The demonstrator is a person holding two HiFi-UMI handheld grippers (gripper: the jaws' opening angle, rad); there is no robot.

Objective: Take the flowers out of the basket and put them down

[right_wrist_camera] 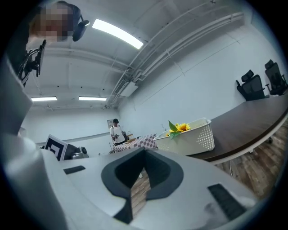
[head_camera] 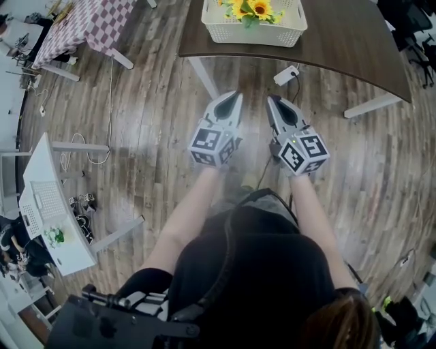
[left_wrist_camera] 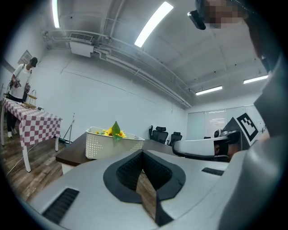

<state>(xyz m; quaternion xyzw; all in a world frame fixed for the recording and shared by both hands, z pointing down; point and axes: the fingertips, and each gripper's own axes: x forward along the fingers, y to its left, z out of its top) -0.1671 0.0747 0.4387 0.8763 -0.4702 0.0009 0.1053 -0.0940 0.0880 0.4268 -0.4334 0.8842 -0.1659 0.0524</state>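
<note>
Yellow sunflowers with green leaves stand in a white perforated basket on the dark brown table at the top of the head view. The flowers and basket also show ahead in the left gripper view, and the flowers in the basket ahead in the right gripper view. My left gripper and right gripper are side by side over the wooden floor, short of the table edge. Both are shut with nothing in them.
A checkered-cloth table stands at the upper left, with a person beside it. A white desk is at the left. A white power adapter and cable lie under the brown table. Office chairs stand beyond.
</note>
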